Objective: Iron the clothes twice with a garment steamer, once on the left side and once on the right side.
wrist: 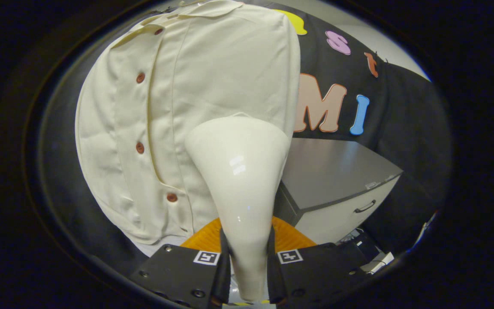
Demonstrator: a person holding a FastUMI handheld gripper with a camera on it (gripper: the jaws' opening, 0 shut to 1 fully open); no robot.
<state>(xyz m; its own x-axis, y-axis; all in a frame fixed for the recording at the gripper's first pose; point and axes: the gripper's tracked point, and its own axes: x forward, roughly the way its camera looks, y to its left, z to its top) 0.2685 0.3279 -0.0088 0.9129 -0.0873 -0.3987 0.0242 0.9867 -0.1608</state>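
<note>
A glossy cream garment steamer point(240, 180) stands up between my fingers, its narrow handle squeezed by both of them and its wide head pointing away. My gripper point(248, 257) is shut on that handle. Just beyond the head hangs a cream button-up shirt point(187, 103) with several reddish-brown buttons. The steamer head rests against or very near the shirt's front, to the right of the button placket and in its lower half. An orange part point(287, 236) shows behind the handle, just above my fingers.
A grey cabinet point(337, 176) with a white drawer front and dark handle stands to the right of the shirt, below the black cloth wall. Cables and small items lie on the floor beside the cabinet.
</note>
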